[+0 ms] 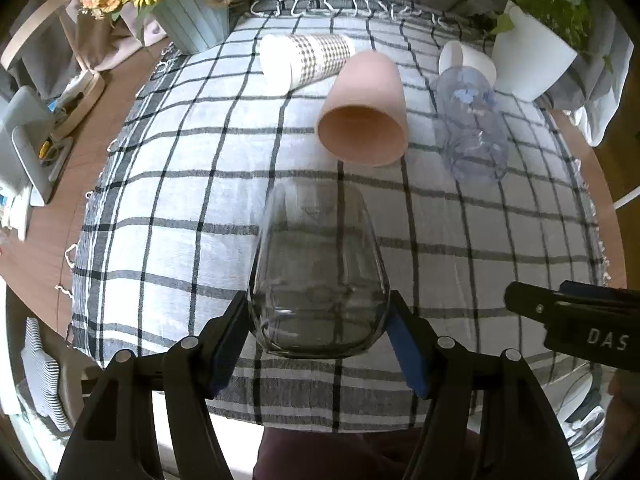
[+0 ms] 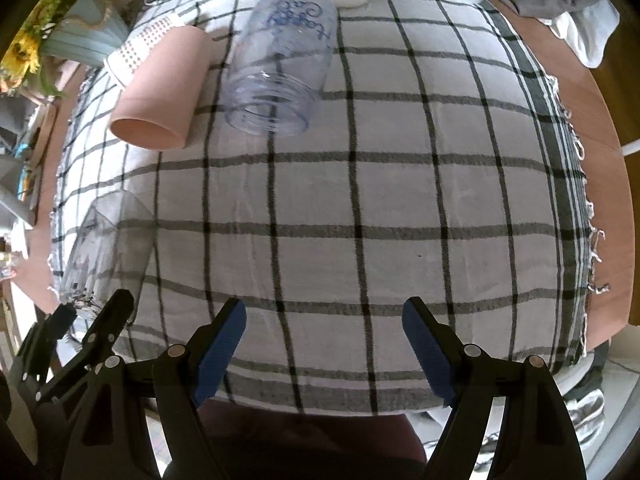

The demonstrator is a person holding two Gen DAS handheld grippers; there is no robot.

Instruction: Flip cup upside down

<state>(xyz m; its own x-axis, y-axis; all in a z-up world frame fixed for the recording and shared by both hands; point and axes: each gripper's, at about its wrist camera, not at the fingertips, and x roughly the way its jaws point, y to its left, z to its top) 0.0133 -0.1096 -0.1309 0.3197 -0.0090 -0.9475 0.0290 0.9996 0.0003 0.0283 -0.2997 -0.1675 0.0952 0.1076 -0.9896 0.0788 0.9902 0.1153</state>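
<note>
A clear glass cup (image 1: 318,276) sits between the fingers of my left gripper (image 1: 320,320), which is shut on its wide lower body; the cup stands mouth-down on the checked cloth. It also shows at the left of the right wrist view (image 2: 106,248). My right gripper (image 2: 324,344) is open and empty above the front of the cloth, and its tip shows in the left wrist view (image 1: 568,312).
On the checked tablecloth (image 1: 180,200) lie a pink cup (image 1: 366,112), a clear bluish plastic jar (image 1: 472,128), a checked paper cup (image 1: 308,60) and a white cup (image 1: 468,60), all on their sides. A flower vase (image 1: 192,16) and white plant pot (image 1: 532,56) stand at the back.
</note>
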